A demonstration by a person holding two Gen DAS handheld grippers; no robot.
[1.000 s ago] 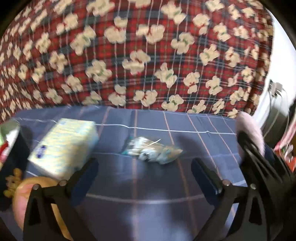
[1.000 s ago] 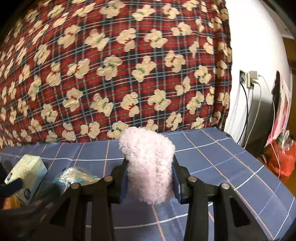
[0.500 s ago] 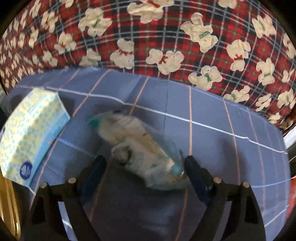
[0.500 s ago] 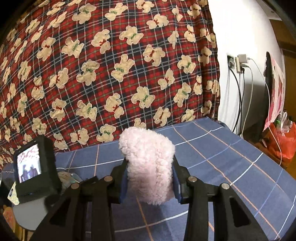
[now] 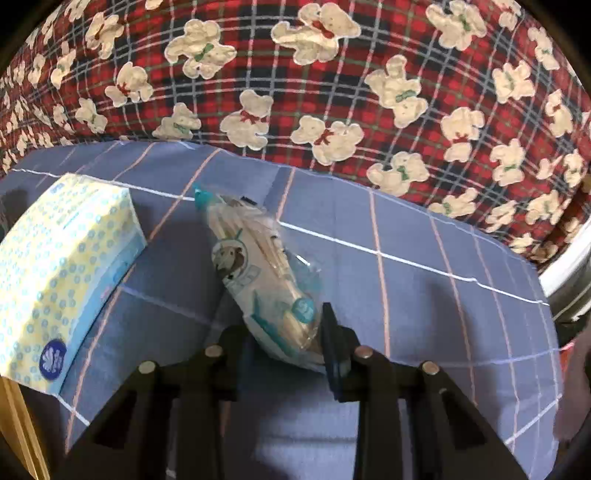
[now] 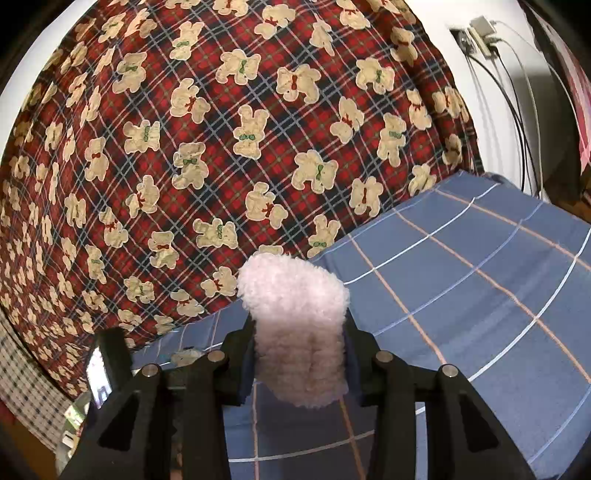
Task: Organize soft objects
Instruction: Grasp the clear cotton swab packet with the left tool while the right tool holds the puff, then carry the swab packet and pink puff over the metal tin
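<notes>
In the left wrist view my left gripper (image 5: 282,343) is shut on the near end of a clear plastic packet (image 5: 258,273) with teal print and a cartoon animal; the packet lies on the blue checked sheet (image 5: 424,295). A soft tissue pack (image 5: 62,273), pale yellow with blue dots, lies to its left. In the right wrist view my right gripper (image 6: 299,343) is shut on a fluffy pale pink soft object (image 6: 295,325) and holds it above the sheet (image 6: 480,288).
A red plaid blanket with teddy bears (image 5: 314,74) rises behind the sheet in both views (image 6: 221,129). The left gripper's camera block (image 6: 107,365) shows at lower left of the right wrist view. Cables and a wall socket (image 6: 480,29) are at the right.
My left gripper moved forward and down to the packet and closed on its near end. My right gripper tilted and rose, still holding the pink object.
</notes>
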